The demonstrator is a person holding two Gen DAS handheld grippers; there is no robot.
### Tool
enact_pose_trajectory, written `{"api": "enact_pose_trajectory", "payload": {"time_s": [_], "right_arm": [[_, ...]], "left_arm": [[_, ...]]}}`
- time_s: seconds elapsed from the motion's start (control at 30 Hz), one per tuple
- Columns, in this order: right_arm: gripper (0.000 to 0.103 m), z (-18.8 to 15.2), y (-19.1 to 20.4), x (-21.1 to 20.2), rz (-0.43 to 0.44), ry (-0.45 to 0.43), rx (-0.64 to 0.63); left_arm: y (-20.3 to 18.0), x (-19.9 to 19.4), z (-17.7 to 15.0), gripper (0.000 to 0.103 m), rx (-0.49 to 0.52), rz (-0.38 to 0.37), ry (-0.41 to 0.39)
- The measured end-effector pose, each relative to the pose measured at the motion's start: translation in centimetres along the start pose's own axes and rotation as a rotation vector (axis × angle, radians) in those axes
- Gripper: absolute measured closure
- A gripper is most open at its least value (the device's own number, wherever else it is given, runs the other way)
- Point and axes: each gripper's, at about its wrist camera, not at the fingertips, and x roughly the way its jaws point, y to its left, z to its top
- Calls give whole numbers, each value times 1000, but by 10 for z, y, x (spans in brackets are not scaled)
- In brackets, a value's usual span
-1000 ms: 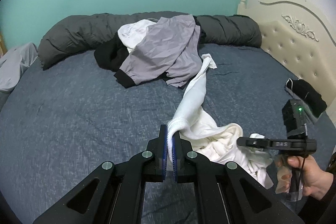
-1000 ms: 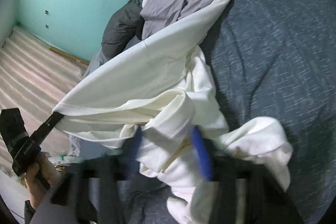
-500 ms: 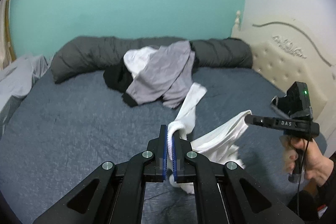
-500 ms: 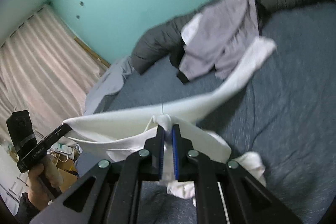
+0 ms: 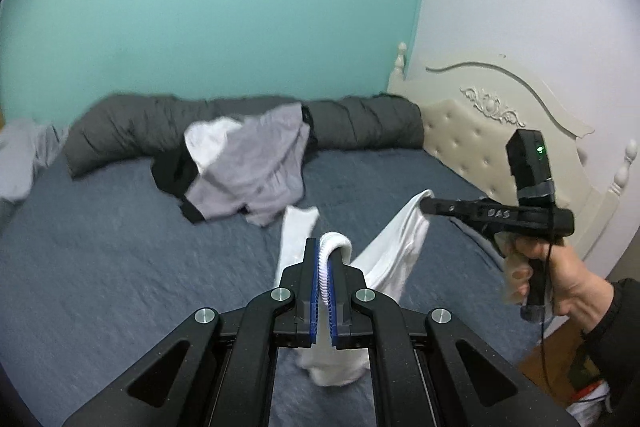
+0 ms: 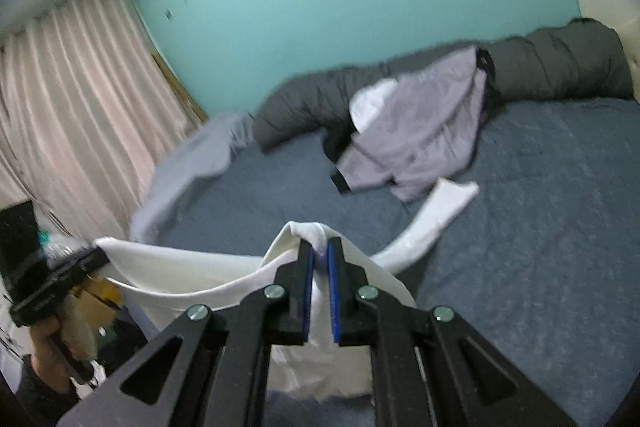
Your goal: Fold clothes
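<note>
White garment (image 5: 396,247) now lifted above the bed (image 5: 120,267), sleeve trailing toward the grey clothes pile (image 5: 248,171); right gripper (image 6: 319,259) jaws just clamped its edge, left gripper (image 5: 325,255) pinching the cuff. Ready to spread.

My own black fingers (image 5: 320,307) hide the lower folds of the white garment (image 5: 396,251), the grey clothes pile (image 6: 416,131) smears with blur so I can't count its pieces, and the hand (image 6: 52,339) at the left is cut off by the lens rim.
</note>
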Motion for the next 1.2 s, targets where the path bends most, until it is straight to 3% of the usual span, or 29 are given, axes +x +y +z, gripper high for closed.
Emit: {"api": "enact_pose_trajectory", "payload": {"time_s": [0.33,0.47,0.6,0.73,0.87,0.97,1.2], "right_arm": [[93,-69,-51,72,-59,111,107],[65,-83,-67,82,-136,105,128],[61,-95,-77,72,-130,58,152],[61,-118,-66,65,-72,85,147],[57,-145,-44,78,-45,171,110],[42,-154,-30,94,-65,207,61],[42,-169,-7,137,-132,274,-56]], "left_arm": [[22,84,-58,100,-76,49,137],[37,111,-72,100,-115,68,174],[50,131,-81,100,-141,77,199],[60,147,-86,100,-166,86,214],[64,152,-87,100,-187,82,216],[63,151,-87,100,-187,83,215],[67,145,-89,100,-207,82,212]]}}
